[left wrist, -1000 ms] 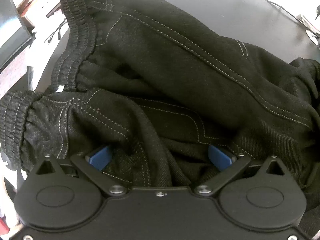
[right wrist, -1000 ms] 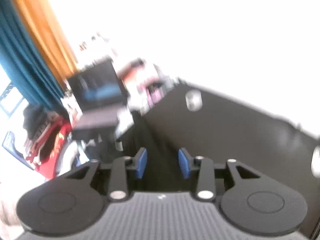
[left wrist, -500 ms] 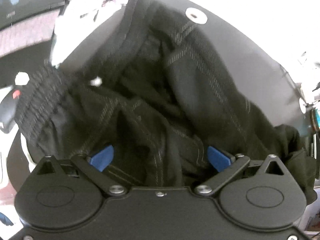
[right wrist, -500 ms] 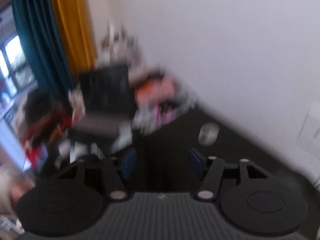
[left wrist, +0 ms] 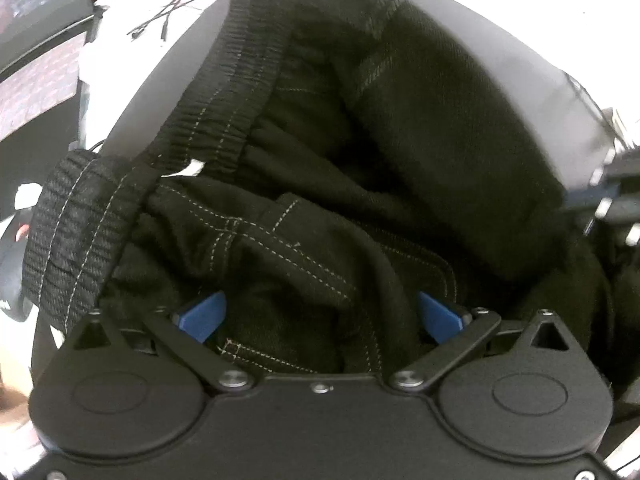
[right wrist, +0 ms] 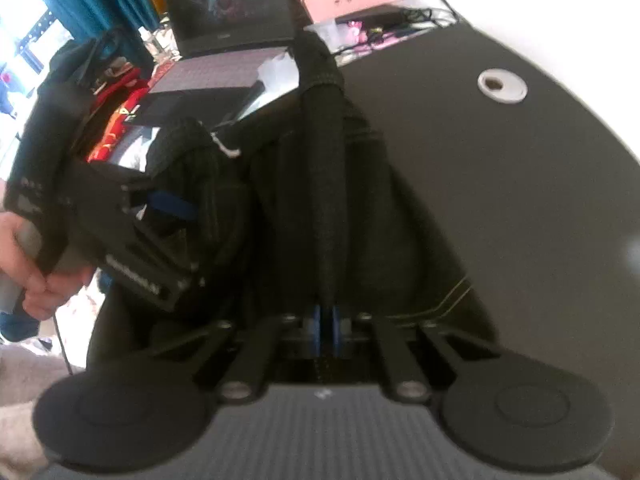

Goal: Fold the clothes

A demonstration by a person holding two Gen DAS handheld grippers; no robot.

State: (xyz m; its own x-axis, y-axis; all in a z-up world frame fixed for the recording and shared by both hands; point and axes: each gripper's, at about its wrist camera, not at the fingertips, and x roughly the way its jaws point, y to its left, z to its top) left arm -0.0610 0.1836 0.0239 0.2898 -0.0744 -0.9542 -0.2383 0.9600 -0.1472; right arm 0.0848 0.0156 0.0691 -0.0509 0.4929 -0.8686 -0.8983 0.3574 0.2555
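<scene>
Trousers of black twill with pale contrast stitching (left wrist: 400,184) lie bunched on the dark round counter (right wrist: 500,184), ribbed elastic waistband (left wrist: 224,92) twisted upward. The left hand-held gripper (left wrist: 320,316) is spread wide around crumpled cloth. The right hand-held gripper (right wrist: 326,330) is pressed together, pinching a waistband fold.

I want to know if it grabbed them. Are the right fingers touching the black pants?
Touching. The right wrist view shows the fingers pinched on the black pants' ribbed band.
</scene>
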